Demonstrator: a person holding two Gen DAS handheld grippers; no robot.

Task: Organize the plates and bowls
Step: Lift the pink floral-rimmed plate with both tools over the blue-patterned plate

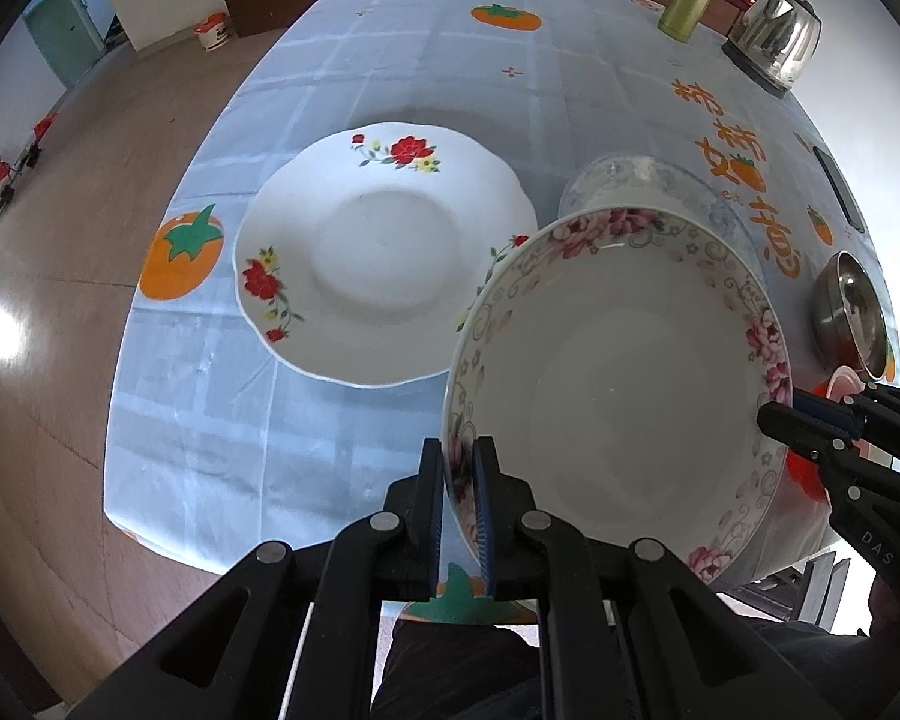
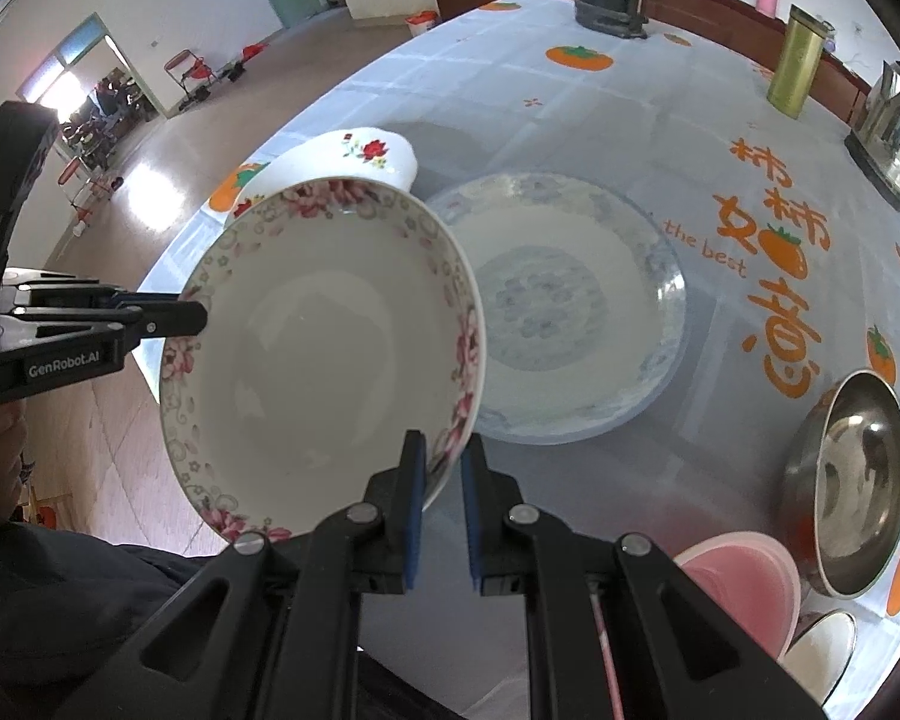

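Lettering "GenRobot.AI" marks left gripper [image 2: 195,317] clamping floral bowl [image 2: 324,354].

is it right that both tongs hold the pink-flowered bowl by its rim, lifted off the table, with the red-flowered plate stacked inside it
Not quite. Both the left tongs and the right tongs do pinch the rim of the pink-flowered bowl, lifted off the table. But the bowl is empty: the left wrist view shows the red-flowered plate lying on the table beside it.
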